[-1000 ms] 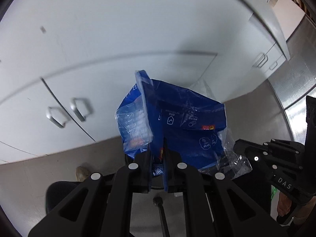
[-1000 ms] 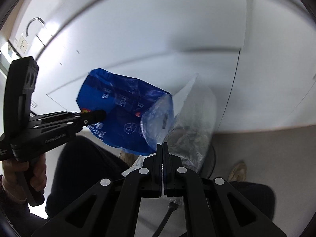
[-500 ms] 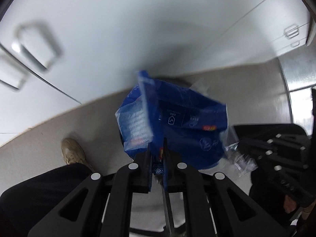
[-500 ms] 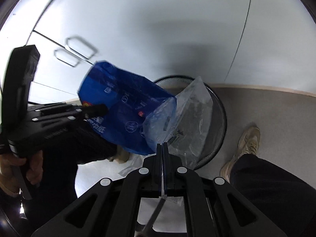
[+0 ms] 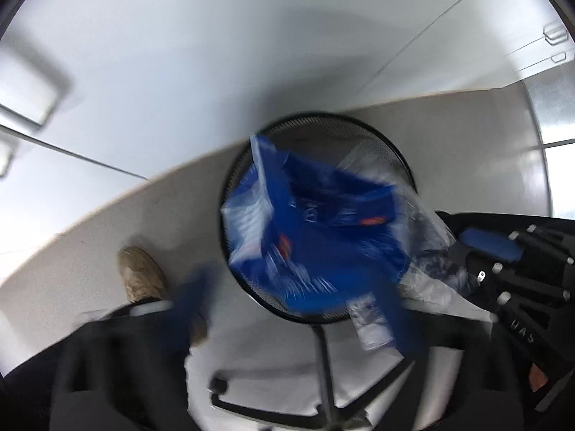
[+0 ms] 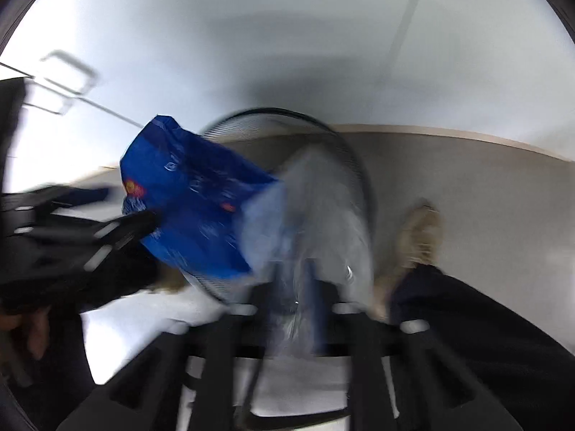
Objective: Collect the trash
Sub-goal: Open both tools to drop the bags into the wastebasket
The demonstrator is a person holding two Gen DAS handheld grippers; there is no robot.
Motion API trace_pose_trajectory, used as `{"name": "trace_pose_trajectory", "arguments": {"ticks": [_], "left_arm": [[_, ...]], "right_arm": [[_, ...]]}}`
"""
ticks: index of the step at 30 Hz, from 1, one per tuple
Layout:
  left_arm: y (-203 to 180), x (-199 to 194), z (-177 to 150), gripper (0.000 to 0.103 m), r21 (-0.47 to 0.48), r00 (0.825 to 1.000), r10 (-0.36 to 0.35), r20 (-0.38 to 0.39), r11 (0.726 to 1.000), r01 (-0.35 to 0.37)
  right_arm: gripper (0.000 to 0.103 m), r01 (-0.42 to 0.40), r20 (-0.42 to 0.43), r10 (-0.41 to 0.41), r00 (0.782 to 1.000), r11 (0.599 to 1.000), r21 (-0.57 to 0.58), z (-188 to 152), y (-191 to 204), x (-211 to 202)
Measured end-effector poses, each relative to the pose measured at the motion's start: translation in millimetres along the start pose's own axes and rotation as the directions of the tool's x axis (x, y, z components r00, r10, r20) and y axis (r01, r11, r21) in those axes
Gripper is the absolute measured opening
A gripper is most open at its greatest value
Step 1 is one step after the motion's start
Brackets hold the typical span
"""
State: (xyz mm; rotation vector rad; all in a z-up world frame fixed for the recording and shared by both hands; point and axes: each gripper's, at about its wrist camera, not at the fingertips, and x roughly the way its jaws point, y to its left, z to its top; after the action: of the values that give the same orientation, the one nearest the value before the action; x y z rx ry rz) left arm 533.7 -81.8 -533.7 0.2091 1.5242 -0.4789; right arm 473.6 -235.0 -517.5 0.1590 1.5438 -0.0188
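Note:
A blue plastic wrapper point(image 5: 309, 237) hangs over the round black mesh bin point(image 5: 359, 124) on the floor. My left gripper point(image 5: 291, 309) is blurred; its fingers point(image 5: 190, 294) stand wide apart, open, and the wrapper is free between them. In the right wrist view the blue wrapper point(image 6: 194, 197) is at left beside the other gripper, and a clear plastic bag point(image 6: 323, 222) hangs in front of the bin point(image 6: 359, 186). My right gripper point(image 6: 298, 305) is blurred, its jaws slightly apart around the clear bag.
White cabinet doors with metal handles point(image 5: 28, 93) stand behind the bin. Grey floor surrounds it. The person's tan shoe point(image 5: 142, 273) and dark trouser legs are close by; the shoe also shows in the right wrist view point(image 6: 417, 237). A black chair base point(image 5: 323, 388) lies below.
Both grippers tilted down over the bin. My left gripper opened and let go of the blue wrapper. My right gripper's jaws parted on the clear bag.

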Motion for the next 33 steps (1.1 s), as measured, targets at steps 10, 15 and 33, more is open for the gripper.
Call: {"name": "trace_pose_trajectory", "arguments": {"ticks": [10,15,33], "left_arm": [[3,-9,-3,0.098,-0.036,0.998,-0.056,0.005,0.998,0.056],[9,-13,-8,0.098,-0.030,0.998,-0.065,0.012,0.997,0.066],[1,-54,-12,0.098,0.056,0.984,-0.109,0.140,0.993,0.102]], "right_arm": [[0.096,-0.034,0.077,0.028,0.997,0.996,0.087,2,-11,-21],[0.096,-0.030,0.077,0.024,0.997,0.996,0.084,3,-13,-27],[0.096,-0.042,0.195,0.024,0.981,0.995,0.090,4,-19,-59]]}}
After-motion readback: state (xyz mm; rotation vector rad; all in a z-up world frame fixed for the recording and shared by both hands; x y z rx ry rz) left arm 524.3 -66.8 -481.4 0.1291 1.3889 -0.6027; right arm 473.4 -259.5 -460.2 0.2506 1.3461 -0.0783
